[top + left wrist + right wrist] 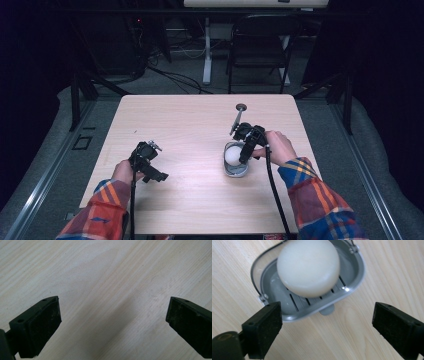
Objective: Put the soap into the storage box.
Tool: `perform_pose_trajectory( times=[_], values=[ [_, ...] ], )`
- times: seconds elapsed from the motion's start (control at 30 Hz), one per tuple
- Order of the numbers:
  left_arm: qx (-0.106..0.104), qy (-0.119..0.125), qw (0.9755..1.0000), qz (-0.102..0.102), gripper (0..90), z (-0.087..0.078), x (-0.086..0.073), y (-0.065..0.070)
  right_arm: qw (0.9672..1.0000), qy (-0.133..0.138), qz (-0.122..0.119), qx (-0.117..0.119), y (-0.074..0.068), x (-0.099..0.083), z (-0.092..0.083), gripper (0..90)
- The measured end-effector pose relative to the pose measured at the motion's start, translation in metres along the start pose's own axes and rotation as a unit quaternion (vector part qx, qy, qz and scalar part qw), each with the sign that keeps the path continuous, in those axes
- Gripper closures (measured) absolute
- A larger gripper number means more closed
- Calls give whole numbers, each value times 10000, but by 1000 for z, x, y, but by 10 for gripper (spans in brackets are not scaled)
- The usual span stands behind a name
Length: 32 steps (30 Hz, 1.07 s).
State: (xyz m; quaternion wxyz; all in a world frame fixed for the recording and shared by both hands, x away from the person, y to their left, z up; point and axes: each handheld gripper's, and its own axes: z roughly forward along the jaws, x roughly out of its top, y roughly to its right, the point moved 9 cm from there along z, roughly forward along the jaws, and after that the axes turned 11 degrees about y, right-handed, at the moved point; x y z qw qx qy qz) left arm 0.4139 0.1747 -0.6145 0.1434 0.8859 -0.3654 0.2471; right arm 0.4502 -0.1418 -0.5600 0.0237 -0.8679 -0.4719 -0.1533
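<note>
Nearest to the person, two sleeves of red, blue and yellow checked cloth come in over the front edge of the pale wooden table [200,115], which has a fine straight grain and a matt surface. The left gripper [150,167] is held low over bare wood at the left. In the left gripper view its two black blocky jaws stand wide apart, with flat, slightly dusty pads [42,327], and nothing is between them.

Further in and to the right, the right gripper [246,147] hangs just above the grey plastic soap dish [355,275]. This dish is oval, with a smooth raised rim, a slotted floor and a thin wire at its sides. In it lies the round white bar of soap [308,266], smooth and domed. The jaws are open beside the near rim and touch neither.

Beyond, a small metal rod with a round disc top [240,112] stands tilted on the table.
</note>
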Motion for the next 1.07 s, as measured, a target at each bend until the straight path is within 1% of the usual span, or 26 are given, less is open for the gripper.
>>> perform_pose_trajectory(
  times=[0.03, 0.07, 0.13, 0.17, 0.23, 0.3, 0.33, 0.4, 0.43, 0.47, 0.5, 0.53, 0.57, 0.6, 0.63, 0.7, 0.73, 0.77, 0.8, 0.83, 0.9, 0.93, 0.97, 1.0, 1.03, 1.07],
  values=[
    [1, 2, 10000, -1, 0, 0, 0, 0, 10000, 4, 52, -10, 2, -2, -2, 68],
    [2, 1, 10000, -1, 0, 0, 0, 0, 9999, 69, 114, -30, 3, -4, -4, 57],
    [2, 0, 10000, 2, 0, 0, 0, 0, 9998, 64, 151, -86, 9, -10, -9, 45],
    [2, 1, 10000, 1, 0, 0, 0, 0, 9996, 123, 224, -99, 10, -14, -11, 39],
    [12, -24, 10000, 16, 0, 0, 0, 0, 9993, 149, 309, -123, 16, -22, -15, 14],
    [0, -17, 10000, 14, 0, 0, 0, 0, 9990, 114, 391, -190, 21, -32, -19, 6],
    [0, -20, 10000, 14, 0, 0, 0, 0, 9987, 161, 459, -182, 23, -36, -20, 0],
    [12, -28, 10000, 15, 0, 0, 0, 0, 9985, 91, 502, -221, 27, -47, -24, 0],
    [14, -26, 10000, 14, 0, 0, 0, 0, 9980, 133, 569, -252, 28, -52, -25, 0],
    [15, -27, 10000, 13, 0, 0, 0, 0, 9980, 97, 551, -293, 30, -57, -27, 0],
    [18, -27, 10000, 9, 0, 0, 0, 0, 9977, 77, 598, -311, 31, -63, -28, 0],
    [20, -28, 10000, 12, 0, 0, 0, 0, 9971, 128, 684, -307, 31, -68, -28, 0],
    [20, -28, 10000, 12, 0, 0, 0, 0, 9971, 128, 684, -307, 31, -68, -28, 0],
    [15, -14, 10000, 8, 0, 0, 0, 1, 9967, 88, 738, -315, 34, -82, -28, 0],
    [16, -24, 10000, 9, 0, 0, 0, 1, 9961, 109, 817, -298, 34, -87, -27, 0],
    [16, -27, 10000, 9, 0, 0, 0, 1, 9955, 28, 897, -318, 39, -101, -24, 0],
    [16, -23, 10000, 6, 0, 0, 0, 1, 9946, 15, 987, -314, 40, -108, -22, 0],
    [16, -23, 10000, 6, 0, 0, 0, 1, 9946, 15, 987, -314, 40, -108, -22, 0],
    [21, -27, 10000, 4, 0, 0, 0, 0, 9924, 43, 1193, -281, 43, -123, -18, 0],
    [21, -32, 10000, 0, 0, 0, 0, 0, 9927, -2, 1167, -297, 45, -129, -17, 0],
    [28, -35, 10000, 9, 0, 1, 0, 0, 9916, -100, 1256, -289, 47, -142, -15, 0],
    [27, -29, 10000, 11, 0, 1, 0, 0, 9901, 18, 1373, -280, 46, -147, -10, 0],
    [31, -27, 10000, 5, 0, 1, 0, 0, 9886, -54, 1489, -200, 44, -152, -9, 0],
    [31, -26, 10000, 3, 0, 1, 0, 0, 9890, -154, 1461, -154, 44, -158, -9, 2],
    [33, -23, 10000, 4, 0, 1, 0, 0, 9890, -146, 1463, -145, 43, -162, -7, 3],
    [34, -19, 10000, 3, 0, 1, 0, 0, 9897, -365, 1383, -111, 43, -167, -9, 4]
  ],
)
